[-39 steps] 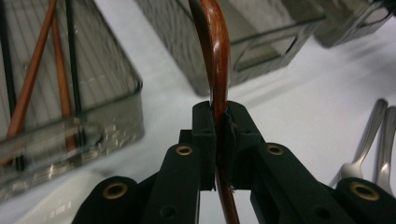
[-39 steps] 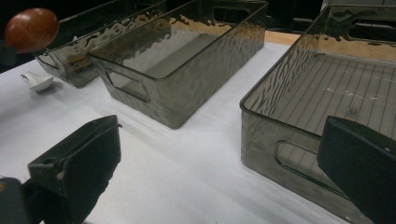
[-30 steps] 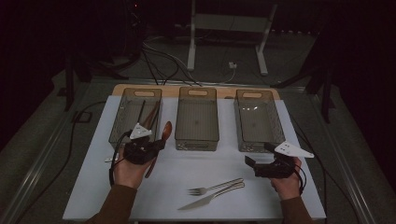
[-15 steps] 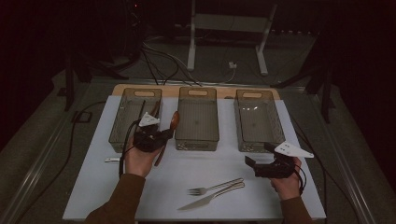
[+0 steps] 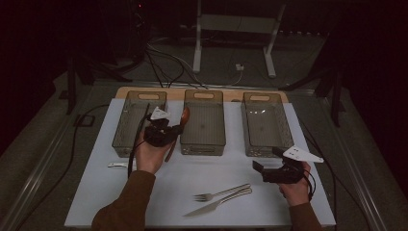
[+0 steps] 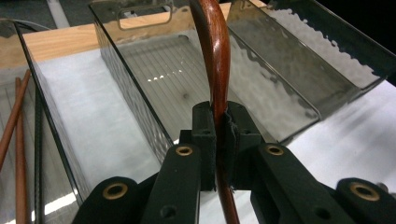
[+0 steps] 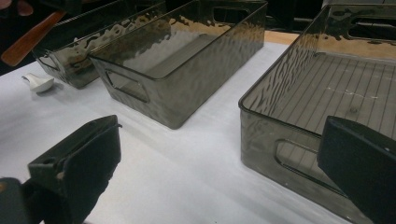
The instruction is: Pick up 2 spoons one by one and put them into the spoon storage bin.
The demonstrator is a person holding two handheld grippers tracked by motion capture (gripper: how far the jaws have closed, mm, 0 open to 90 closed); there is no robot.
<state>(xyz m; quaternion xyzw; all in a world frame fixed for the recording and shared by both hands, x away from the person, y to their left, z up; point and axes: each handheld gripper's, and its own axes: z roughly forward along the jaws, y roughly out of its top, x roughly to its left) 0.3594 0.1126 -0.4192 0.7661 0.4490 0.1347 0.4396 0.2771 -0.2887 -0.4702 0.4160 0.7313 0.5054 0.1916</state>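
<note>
Ahead of your left gripper [image 6: 219, 126] sits the middle bin [image 5: 203, 122], empty; the bin [image 5: 131, 122] to its left already holds chopsticks [image 6: 14, 121]. Your left gripper is clamped on the wooden spoon [image 6: 215, 56], not yet dropped. Your right gripper [image 5: 269, 163] waits wide open, empty; the fork [image 5: 221, 194] and knife [image 5: 216, 205] nearby remain unsorted.

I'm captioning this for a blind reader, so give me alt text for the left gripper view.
Two black jaws of the left gripper are shut on a curved brown wooden spoon handle, held over the wall of a smoky clear bin on a white table. Brown chopsticks lie in a neighbouring bin at the left edge.
</note>
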